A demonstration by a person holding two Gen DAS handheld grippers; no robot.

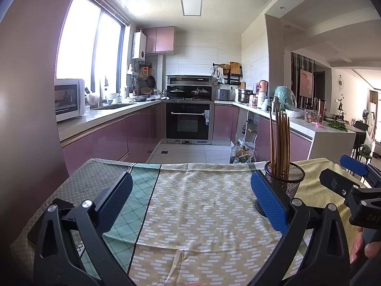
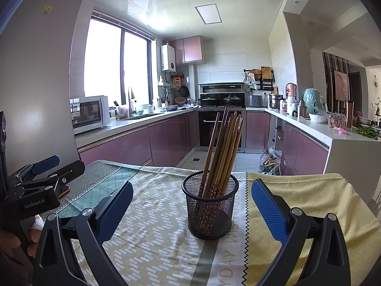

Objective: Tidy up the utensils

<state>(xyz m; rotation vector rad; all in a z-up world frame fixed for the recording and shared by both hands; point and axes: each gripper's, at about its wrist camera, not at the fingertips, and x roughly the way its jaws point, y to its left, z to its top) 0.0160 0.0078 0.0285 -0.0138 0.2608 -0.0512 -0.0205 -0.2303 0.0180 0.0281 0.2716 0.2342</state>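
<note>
The right hand-held gripper point(image 2: 191, 205) hangs low over the surface point(image 2: 152, 238), level, its 2 blue-padded fingers point(image 2: 268, 211) spread wide and holding nothing. Between them, touching neither, stands a black mesh holder point(image 2: 210, 206) on the patterned cloth point(image 2: 297, 205), packed with brown chopsticks point(image 2: 223, 152) leaning right. The left hand-held gripper point(image 1: 191, 202) is likewise wide apart and empty, the holder just beyond its right finger.

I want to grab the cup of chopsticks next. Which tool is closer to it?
The right tool, I'd guess: the mesh cup of chopsticks sits centred between its open fingers. For the left tool, it stands off beyond the right finger.
</note>
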